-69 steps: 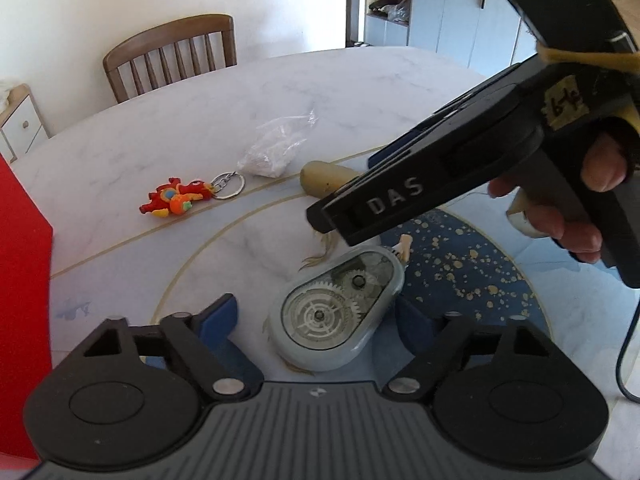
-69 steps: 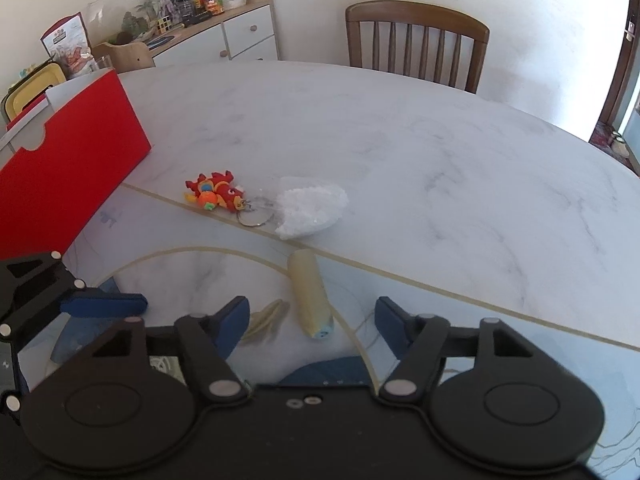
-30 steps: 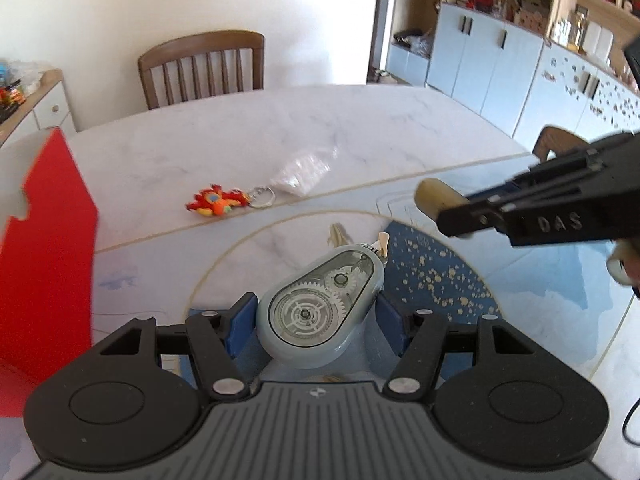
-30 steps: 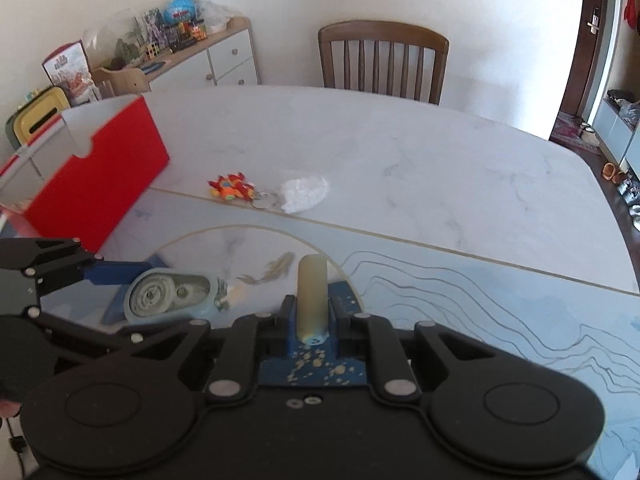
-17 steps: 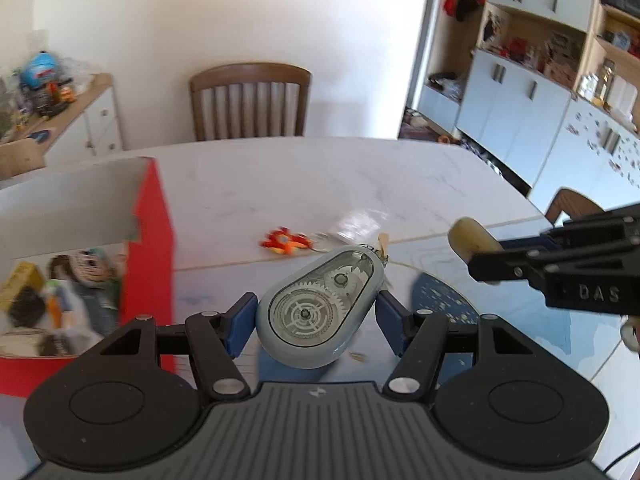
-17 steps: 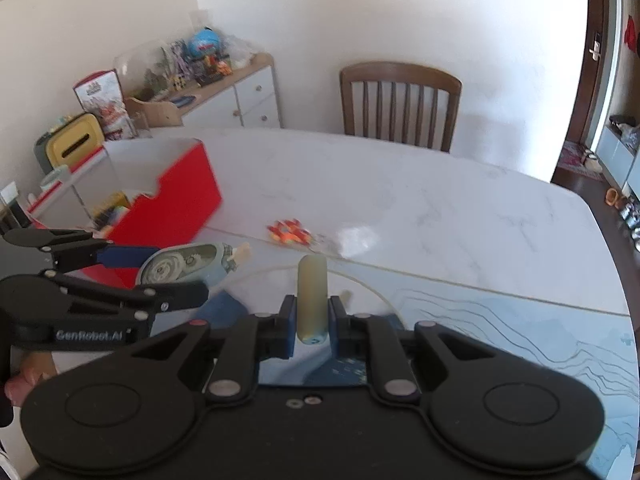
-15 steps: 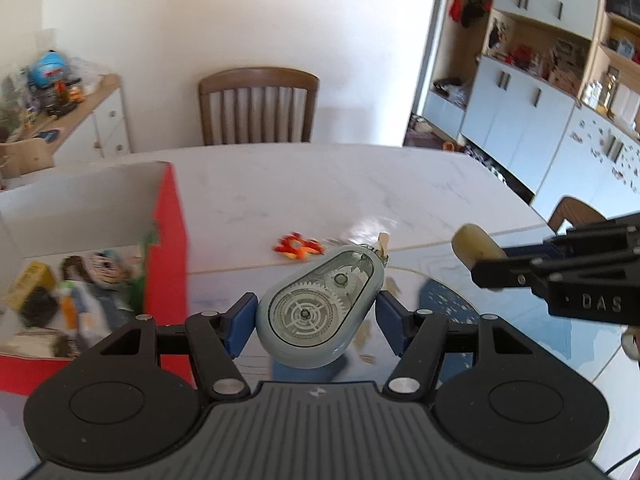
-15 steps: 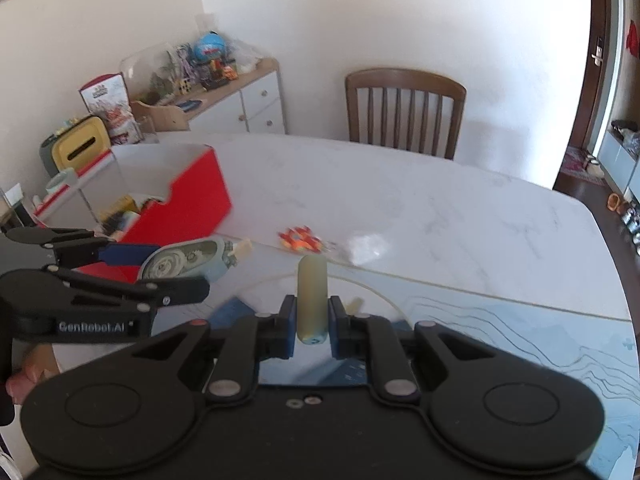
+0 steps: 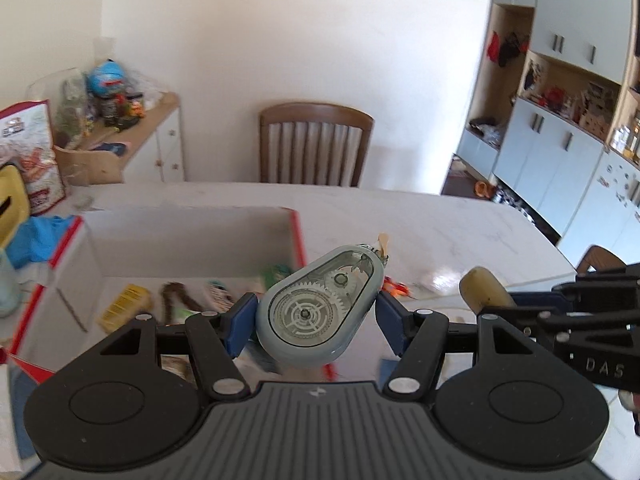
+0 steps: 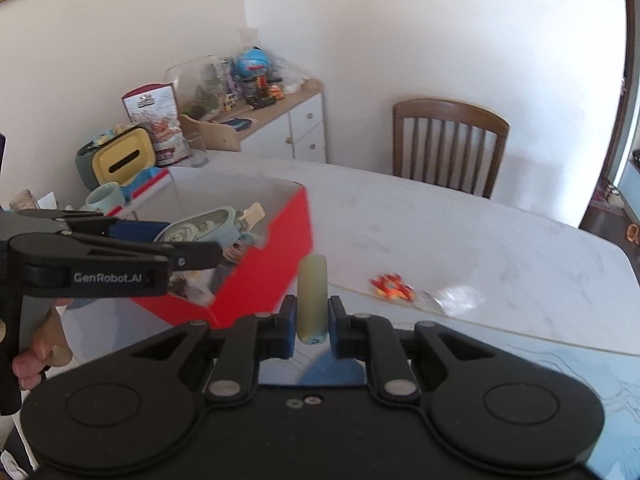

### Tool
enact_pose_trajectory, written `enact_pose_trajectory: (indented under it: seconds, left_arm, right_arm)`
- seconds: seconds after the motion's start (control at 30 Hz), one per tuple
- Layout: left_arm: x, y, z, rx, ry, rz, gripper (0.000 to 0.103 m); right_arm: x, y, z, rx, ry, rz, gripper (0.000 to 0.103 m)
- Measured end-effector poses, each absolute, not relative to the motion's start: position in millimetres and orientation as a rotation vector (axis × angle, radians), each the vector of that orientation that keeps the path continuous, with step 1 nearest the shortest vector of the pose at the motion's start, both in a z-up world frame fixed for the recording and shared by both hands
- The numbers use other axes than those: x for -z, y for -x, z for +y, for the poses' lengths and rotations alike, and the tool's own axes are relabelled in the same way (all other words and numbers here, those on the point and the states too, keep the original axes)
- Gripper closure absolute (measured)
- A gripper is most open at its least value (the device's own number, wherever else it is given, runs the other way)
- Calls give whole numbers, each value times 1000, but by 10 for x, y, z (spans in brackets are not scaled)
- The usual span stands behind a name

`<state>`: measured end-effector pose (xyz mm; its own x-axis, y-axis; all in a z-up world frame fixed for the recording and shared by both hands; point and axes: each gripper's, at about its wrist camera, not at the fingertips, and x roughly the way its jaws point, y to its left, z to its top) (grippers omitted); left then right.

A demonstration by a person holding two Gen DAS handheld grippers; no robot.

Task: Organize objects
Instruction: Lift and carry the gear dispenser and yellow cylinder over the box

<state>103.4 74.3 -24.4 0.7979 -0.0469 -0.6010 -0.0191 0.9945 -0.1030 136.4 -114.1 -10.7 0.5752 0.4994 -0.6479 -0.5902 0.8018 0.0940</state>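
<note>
My left gripper [image 9: 314, 320] is shut on a grey-blue correction tape dispenser [image 9: 316, 308] with clear gears, held in the air over the near right corner of the open red box [image 9: 298, 236]. The dispenser [image 10: 200, 232] and the left gripper [image 10: 160, 248] also show in the right wrist view, above the box [image 10: 260, 276]. My right gripper [image 10: 313, 320] is shut on a pale yellow cylinder [image 10: 313, 300], held above the table to the right of the box. The cylinder's end [image 9: 480, 288] shows in the left wrist view.
The box holds several small items [image 9: 124, 308]. A red-orange toy keychain [image 10: 392, 287] and a clear plastic bag [image 10: 456, 296] lie on the marble table [image 10: 480, 240]. A wooden chair [image 10: 448, 144] stands behind the table. A cluttered sideboard [image 10: 256, 120] is at the left.
Both grippers have lifted their objects off the table and moved left. The left gripper with the dispenser is now over the red box; the right follows with the cylinder.
</note>
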Motion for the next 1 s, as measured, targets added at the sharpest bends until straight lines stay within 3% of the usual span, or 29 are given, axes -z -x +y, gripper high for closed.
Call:
enact_pose_trajectory:
  seconds: [0.53, 1.0]
  left_arm:
    - [140, -1199, 1672, -88, 93, 628, 39]
    - [487, -1770, 2199, -117, 45, 727, 39]
  right_arm:
    - [110, -1480, -26, -690, 203, 705, 89]
    - [452, -1845, 537, -631, 294, 784, 89]
